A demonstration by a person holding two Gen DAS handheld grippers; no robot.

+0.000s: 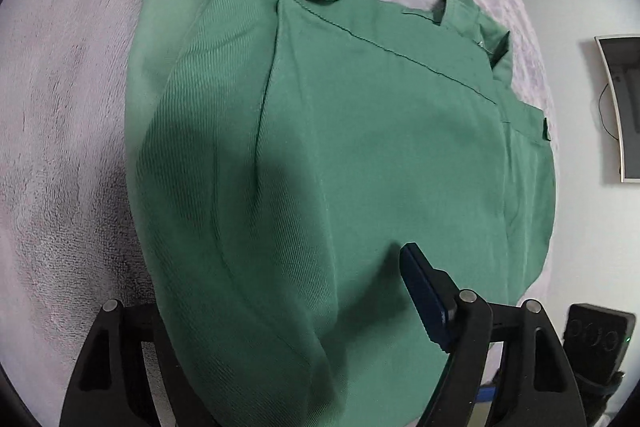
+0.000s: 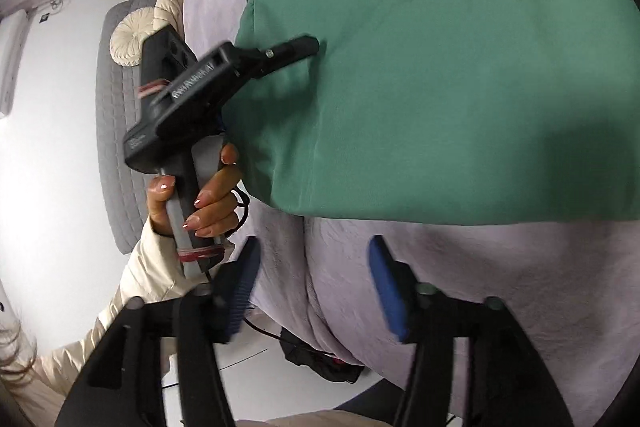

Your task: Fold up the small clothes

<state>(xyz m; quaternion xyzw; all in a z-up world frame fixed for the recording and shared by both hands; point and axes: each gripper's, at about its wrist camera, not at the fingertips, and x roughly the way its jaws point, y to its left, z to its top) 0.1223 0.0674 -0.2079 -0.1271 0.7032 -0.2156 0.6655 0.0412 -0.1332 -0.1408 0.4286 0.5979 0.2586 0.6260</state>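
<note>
Lilac blanket covers the bed; green garment lies folded on it. Left gripper sits at the garment's edge, cloth draped over one finger, grip unclear. Right gripper gapes wide, empty, above bare blanket.

Even, soft indoor light. Dark shadows across the green garment. Left gripper motion-blurred in the right wrist view. Strong fisheye curvature, black vignetted corners.
</note>
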